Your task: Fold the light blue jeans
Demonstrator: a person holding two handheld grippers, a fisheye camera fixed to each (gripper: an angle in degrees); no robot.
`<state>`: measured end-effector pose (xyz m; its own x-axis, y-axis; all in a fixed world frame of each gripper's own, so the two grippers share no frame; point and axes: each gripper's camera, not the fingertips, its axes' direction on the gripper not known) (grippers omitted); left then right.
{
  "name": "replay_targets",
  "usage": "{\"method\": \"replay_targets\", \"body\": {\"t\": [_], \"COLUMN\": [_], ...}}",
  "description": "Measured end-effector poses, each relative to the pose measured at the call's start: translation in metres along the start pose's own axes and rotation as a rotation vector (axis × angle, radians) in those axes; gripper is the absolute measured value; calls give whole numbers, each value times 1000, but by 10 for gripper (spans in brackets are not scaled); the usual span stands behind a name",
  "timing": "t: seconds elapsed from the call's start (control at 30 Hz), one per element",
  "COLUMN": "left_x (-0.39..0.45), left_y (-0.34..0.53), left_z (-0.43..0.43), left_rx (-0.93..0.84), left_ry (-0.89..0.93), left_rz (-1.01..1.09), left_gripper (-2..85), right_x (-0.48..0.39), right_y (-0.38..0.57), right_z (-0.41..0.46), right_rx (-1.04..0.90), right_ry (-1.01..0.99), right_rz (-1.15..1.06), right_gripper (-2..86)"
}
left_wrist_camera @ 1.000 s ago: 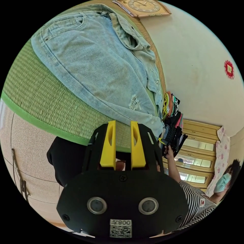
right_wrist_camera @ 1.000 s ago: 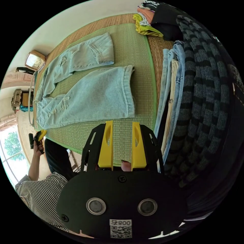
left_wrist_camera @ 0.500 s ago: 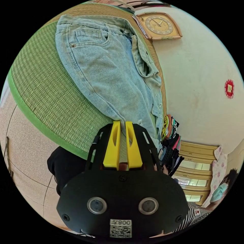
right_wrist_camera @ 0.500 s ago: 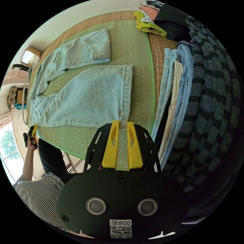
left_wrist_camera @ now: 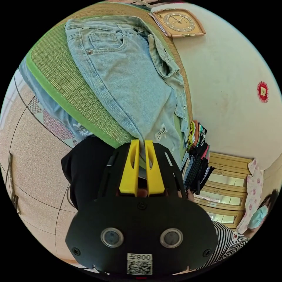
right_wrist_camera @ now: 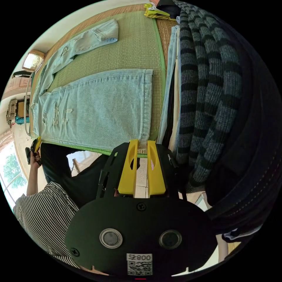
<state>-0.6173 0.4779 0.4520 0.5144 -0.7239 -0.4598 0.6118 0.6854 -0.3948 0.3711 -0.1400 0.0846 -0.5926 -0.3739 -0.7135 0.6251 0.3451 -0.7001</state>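
Note:
The light blue jeans [left_wrist_camera: 126, 76] lie flat on a green straw mat [left_wrist_camera: 58, 67], waistband and pocket towards the top of the left gripper view. My left gripper [left_wrist_camera: 141, 143] is shut on the near side seam at thigh height, just below a ripped patch. In the right gripper view the near leg of the jeans [right_wrist_camera: 97, 108] runs along the mat's [right_wrist_camera: 135, 47] near edge. My right gripper [right_wrist_camera: 142, 143] is shut on the near corner of its hem. The far leg [right_wrist_camera: 97, 35] lies apart from it. The left gripper [right_wrist_camera: 36, 146] shows small at the left, in a hand.
A tall pile of folded clothes [right_wrist_camera: 205, 88], topped by a striped knit, stands right beside the hem. The same pile [left_wrist_camera: 196, 164] sits against the wall near a wooden cabinet [left_wrist_camera: 226, 182]. A clock [left_wrist_camera: 177, 22] leans by the waistband. The person's striped shirt [right_wrist_camera: 44, 211] is close below.
Both grippers, open a second ago, have shut on the near edge of the jeans and drawn it to the mat's near border. The near leg now lies straighter and farther from the other.

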Motion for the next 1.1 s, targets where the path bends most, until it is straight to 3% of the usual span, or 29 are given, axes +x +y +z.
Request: {"method": "replay_targets", "body": {"t": [0.4,0.6,0.77,0.87,1.0,1.1], "left_x": [-14,-17,-19,-12,22,37], "left_y": [-23,-49,-60,-61,-48,-31], "left_z": [-81,-108,-111,-115,-142,-156], "left_rx": [241,332,336,327,369,436], "left_ry": [-119,-194,-156,-135,-114,-99], "left_rz": [-62,-145,-199,-192,-32,3], "left_gripper": [73,77,54,30,12,8], "right_x": [-32,-142,-244,-287,-315,-323], "right_y": [7,-1,-22,-34,-38,-31], "right_z": [16,27,67,97,130,139], "right_rx": [128,202,152,98,71,138], "right_ry": [-1,-73,-139,-116,2,76], "right_rz": [44,-265,-532,-628,-683,-712], "right_gripper": [85,86,83,78,57,28]}}
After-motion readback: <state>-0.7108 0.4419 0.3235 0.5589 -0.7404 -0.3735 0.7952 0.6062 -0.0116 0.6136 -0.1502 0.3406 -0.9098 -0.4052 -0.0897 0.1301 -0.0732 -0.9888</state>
